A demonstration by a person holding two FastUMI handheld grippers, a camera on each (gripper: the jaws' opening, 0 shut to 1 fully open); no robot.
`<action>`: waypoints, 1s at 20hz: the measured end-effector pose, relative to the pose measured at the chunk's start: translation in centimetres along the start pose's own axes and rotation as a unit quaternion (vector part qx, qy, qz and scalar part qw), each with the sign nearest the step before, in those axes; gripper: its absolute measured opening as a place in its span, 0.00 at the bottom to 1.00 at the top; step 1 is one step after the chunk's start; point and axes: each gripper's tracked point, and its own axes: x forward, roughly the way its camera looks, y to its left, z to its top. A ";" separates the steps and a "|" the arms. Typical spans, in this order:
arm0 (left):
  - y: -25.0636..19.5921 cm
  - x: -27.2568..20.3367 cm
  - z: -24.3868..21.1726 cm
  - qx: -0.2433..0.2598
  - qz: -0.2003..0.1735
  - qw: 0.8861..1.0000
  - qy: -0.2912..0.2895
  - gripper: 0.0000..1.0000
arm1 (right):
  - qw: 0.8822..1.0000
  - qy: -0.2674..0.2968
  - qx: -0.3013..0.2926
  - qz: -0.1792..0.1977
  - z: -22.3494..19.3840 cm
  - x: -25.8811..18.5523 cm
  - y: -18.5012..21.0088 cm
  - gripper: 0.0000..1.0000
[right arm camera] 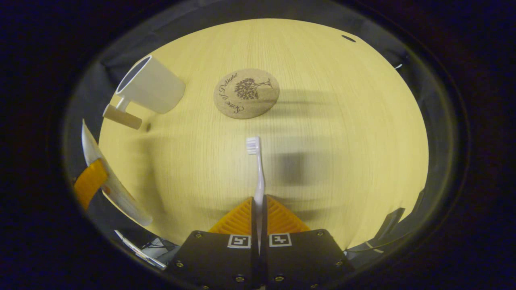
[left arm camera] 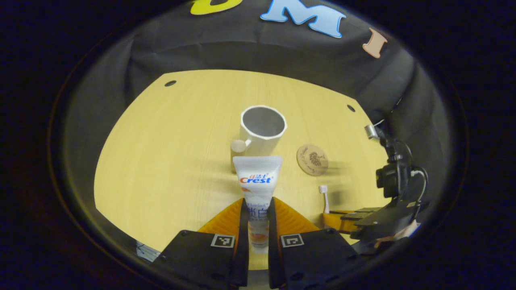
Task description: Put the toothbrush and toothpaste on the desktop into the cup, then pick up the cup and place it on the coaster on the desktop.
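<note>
Hiding toothpaste (left arm camera: 258,181) lower end: left hand-held gripper (left arm camera: 258,219).

So the pale wood-grain tabletop (left arm camera: 161,153) spreads out ahead of the jaws in both views, with the black cloth wall (left arm camera: 225,52) draped behind its far edge. In the left gripper view there are two small dark oval holes in the wood, one far ahead and off to the left of the jaws (left arm camera: 170,83), the other far ahead to the right (left arm camera: 351,108). Down left of the jaws, past the table's near edge, sits some pale clutter (right arm camera: 141,251) that's too blurry to make out.
</note>
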 end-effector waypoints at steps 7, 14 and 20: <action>-0.7 -3.8 9.1 -0.018 -0.030 0.996 -0.081 0.27 | 1.000 0.000 0.009 0.009 0.1 0.0 0.0 0.03; 0.1 -1.4 16.7 0.001 -0.029 0.992 -0.121 0.27 | 1.000 -0.003 0.015 0.012 0.0 0.1 -0.1 0.02; -1.0 3.3 19.6 0.038 -0.036 0.990 -0.127 0.27 | 1.000 -0.005 0.023 0.015 0.0 0.1 -0.1 0.03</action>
